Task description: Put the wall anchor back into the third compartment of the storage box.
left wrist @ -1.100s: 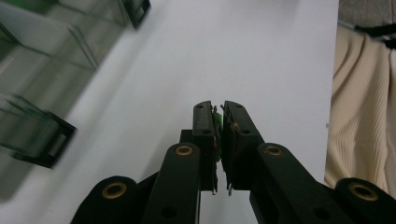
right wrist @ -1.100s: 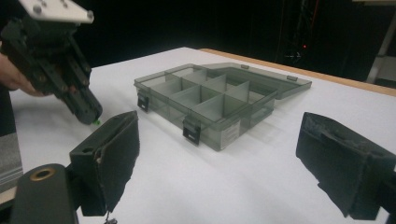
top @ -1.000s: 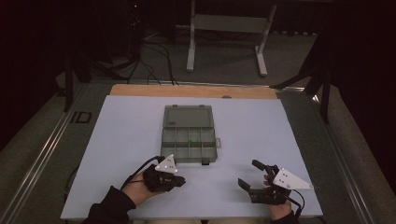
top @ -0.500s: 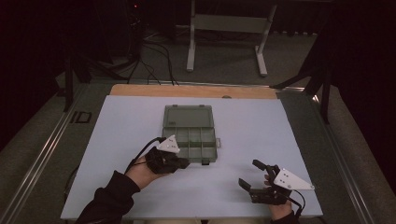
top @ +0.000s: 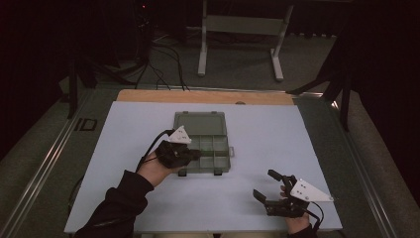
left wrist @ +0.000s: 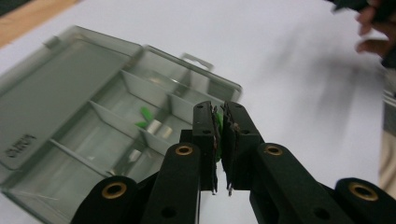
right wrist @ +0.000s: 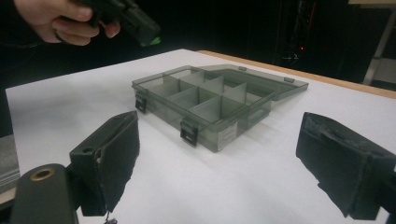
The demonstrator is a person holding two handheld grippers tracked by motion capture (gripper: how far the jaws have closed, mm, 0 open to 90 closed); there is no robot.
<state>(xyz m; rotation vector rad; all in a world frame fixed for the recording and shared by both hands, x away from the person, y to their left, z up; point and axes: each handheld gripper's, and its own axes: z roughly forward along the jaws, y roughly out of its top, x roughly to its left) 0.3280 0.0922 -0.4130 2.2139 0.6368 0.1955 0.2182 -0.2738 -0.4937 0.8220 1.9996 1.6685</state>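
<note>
One claw has moved: the left claw [top: 194, 154], clenched on a small green piece [left wrist: 217, 122], has risen from the white worktop [top: 277, 139] to hang over the open, smoky translucent plastic compartment box [top: 213, 133] just below it. Releasing the piece into a compartment looks like the next step, while the right claw [top: 271, 191] stays spread wide and empty, well apart from the box.

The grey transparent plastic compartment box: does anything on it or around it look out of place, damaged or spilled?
Nothing stands out. The grey transparent plastic compartment box lies flat and square on the white table sheet, with its lid opened flat behind it. A few small green and silvery pieces sit inside its compartments; nothing is spilled.
</note>
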